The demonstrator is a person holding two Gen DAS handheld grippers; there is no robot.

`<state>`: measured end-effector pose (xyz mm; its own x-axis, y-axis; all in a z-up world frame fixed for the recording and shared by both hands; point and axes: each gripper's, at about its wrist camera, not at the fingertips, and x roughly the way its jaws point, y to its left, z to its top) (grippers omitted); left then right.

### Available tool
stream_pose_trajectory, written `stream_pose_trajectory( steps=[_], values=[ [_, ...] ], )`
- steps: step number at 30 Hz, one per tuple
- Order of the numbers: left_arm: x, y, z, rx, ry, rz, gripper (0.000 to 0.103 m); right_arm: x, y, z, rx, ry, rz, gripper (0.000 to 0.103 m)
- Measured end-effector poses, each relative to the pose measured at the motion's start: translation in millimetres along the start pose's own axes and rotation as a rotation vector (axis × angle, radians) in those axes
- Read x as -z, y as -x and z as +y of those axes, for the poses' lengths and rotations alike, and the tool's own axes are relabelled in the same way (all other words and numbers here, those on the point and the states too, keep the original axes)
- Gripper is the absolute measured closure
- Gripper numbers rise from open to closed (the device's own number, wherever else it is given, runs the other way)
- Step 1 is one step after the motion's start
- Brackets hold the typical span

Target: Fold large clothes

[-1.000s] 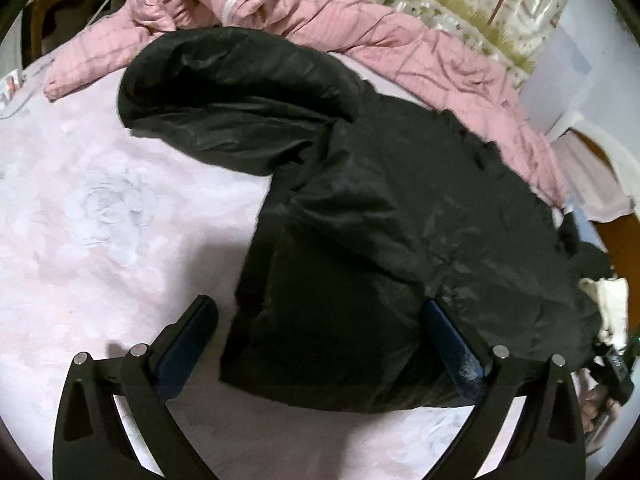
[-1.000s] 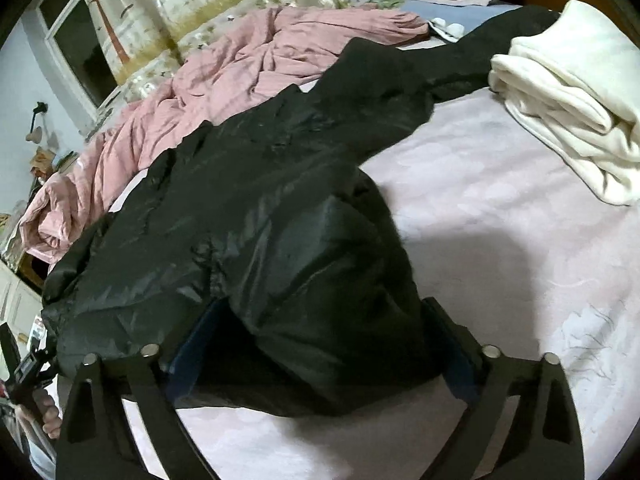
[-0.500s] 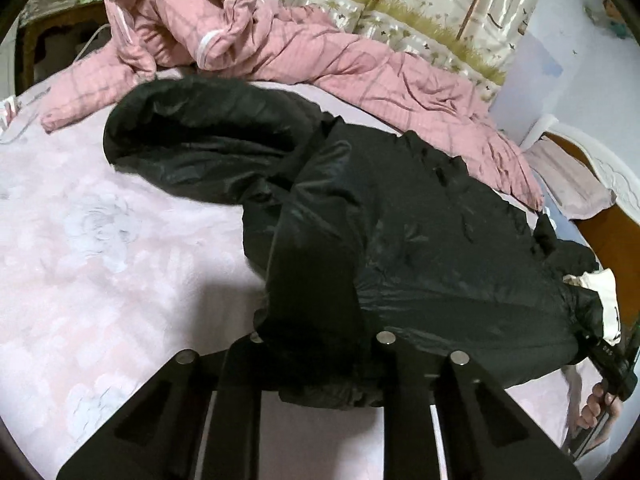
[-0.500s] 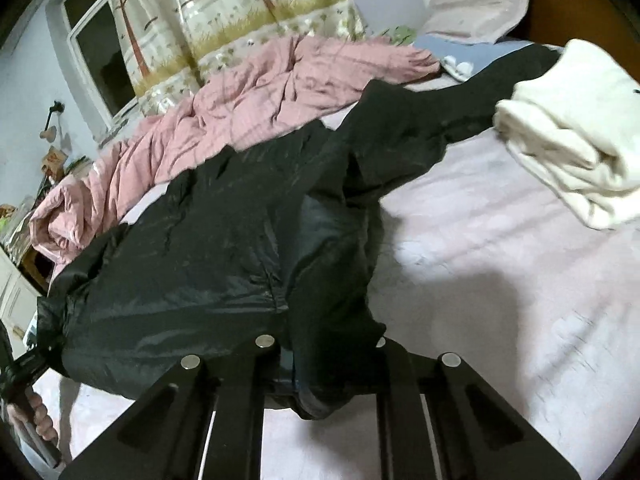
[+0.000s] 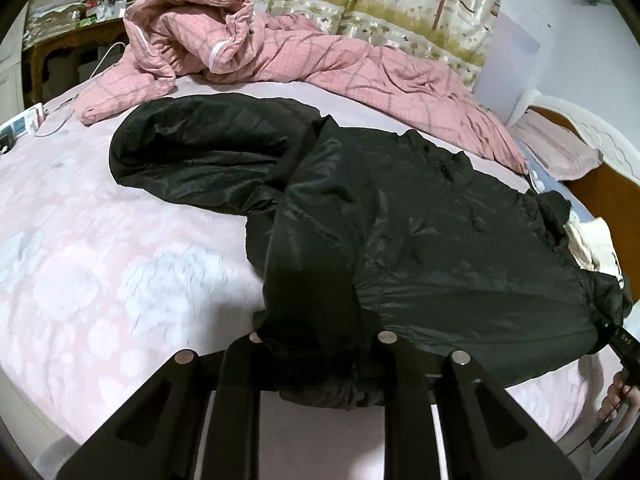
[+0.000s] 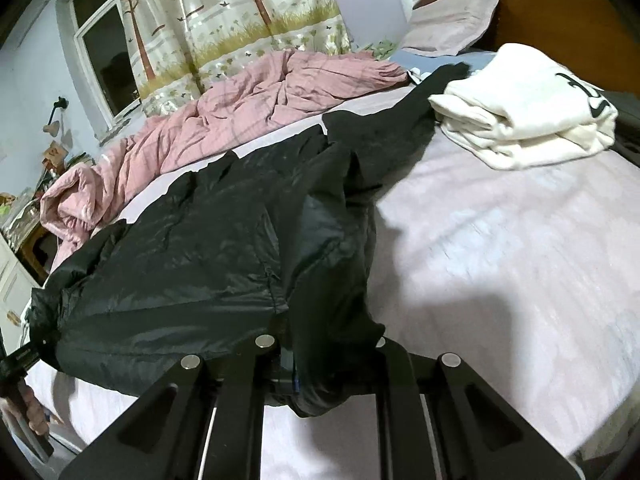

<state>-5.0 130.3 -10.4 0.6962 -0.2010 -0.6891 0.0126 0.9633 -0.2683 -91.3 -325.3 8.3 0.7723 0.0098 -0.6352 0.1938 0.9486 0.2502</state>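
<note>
A large black puffer jacket lies spread across the pink bed sheet; its hood or sleeve bulges at the far left. My left gripper is shut on the jacket's near edge and lifts it slightly. In the right wrist view the same jacket stretches away to the left, one sleeve reaching toward the headboard. My right gripper is shut on the jacket's other near corner. The fingertips of both grippers are buried in the fabric.
A crumpled pink quilt lies along the far side of the bed. A folded white garment sits near the wooden headboard, with a pink pillow beside it. A cable and power strip lie at the left edge.
Both grippers went from open around the jacket's near edge to shut on it. Both have since lifted and pulled back, raising the near edge off the sheet.
</note>
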Motion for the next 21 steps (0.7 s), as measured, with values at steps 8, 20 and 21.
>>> stream_pose_trajectory(
  steps=[8,20,21],
  values=[
    [1,-2,-7,-0.032,-0.052,-0.034,0.080,4,-7,-2,0.040,0.026,0.014,0.087],
    [5,11,-5,-0.143,-0.068,-0.154,0.016,4,0,4,0.187,0.064,-0.063,0.044],
    [4,15,-4,-0.115,-0.064,-0.169,0.015,3,3,3,0.200,0.061,-0.083,0.038]
  ],
)
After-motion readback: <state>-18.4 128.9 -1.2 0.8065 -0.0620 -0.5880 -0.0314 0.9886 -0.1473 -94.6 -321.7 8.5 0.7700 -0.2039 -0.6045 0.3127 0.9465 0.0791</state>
